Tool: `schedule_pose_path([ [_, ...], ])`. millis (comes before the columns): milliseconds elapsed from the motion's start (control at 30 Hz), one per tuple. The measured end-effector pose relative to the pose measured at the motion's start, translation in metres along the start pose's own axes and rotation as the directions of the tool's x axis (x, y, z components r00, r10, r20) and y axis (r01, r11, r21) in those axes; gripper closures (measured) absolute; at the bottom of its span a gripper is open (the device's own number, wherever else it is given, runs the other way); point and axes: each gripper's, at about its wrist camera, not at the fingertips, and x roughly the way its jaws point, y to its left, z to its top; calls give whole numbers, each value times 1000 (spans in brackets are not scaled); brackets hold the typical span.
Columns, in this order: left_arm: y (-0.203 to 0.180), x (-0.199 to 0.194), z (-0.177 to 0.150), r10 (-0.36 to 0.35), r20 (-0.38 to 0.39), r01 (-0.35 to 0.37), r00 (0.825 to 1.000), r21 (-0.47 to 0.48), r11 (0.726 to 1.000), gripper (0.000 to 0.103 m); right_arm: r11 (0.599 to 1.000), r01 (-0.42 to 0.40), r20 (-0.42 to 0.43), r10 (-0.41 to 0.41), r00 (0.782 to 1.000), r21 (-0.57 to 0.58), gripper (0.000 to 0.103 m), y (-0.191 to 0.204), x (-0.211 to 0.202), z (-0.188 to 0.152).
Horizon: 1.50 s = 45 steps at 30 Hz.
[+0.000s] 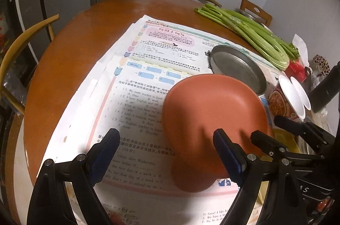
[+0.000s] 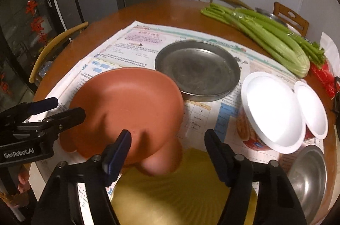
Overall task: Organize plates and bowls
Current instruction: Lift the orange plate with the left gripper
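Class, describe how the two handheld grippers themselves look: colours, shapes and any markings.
Both grippers, left and right, are black, with angular linkage arms joined by silver pivot pins. Each has two flat fingers faced with dark blue pads. The left one's body carries white "GenRobot.AI" lettering. No sleeves or cables show.

metal plate (image 2: 197,70): on the newspaper (image 2: 119,48), mid-table
terracotta plate (image 2: 127,110): nearer than the metal plate, to its left
two cups (image 2: 274,110): right of the metal plate
celery (image 2: 265,36): behind the metal plate, to its right
metal bowl (image 2: 308,178): nearer than the cups
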Motion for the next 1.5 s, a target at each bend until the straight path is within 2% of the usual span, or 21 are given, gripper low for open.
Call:
schedule_pose_path([
  [100, -5, 4, 1, 6, -6, -6, 1000, 15, 1000, 14, 1000, -9, -7, 9, 1000, -5, 36, 2, 6, 2],
  [133, -6, 4, 1, 6, -7, -6, 1000, 19, 1000, 18, 1000, -10, -7, 10, 1000, -14, 38, 3, 7, 3],
  [333, -11, 17, 1, -33, -63, 35, 997, 34, 999, 69, 998, -40, -16, 39, 999, -48, 45, 10, 12, 7],
  [500, -5, 14, 4, -47, -58, 48, 997, 11, 999, 69, 996, -16, -1, 16, 1000, -88, 45, 21, 10, 8],
  [633, 3, 1, 12, -43, -23, 43, 999, -3, 999, 69, 995, -31, 9, 32, 999, -97, 45, 29, 2, 13],
  [933, 34, -17, 45, 21, 43, -20, 999, -26, 999, 69, 991, -49, 53, 56, 997, -123, 45, 64, -11, 34],
  [1133, 57, -3, 64, 41, 25, -40, 999, -55, 998, 68, 990, -42, 74, 52, 996, -132, 45, 88, -6, 46],
  [1500, 71, 39, 78, 61, -22, -62, 998, -61, 996, 68, 994, -64, 18, 66, 998, -85, 45, 94, 26, 51],
])
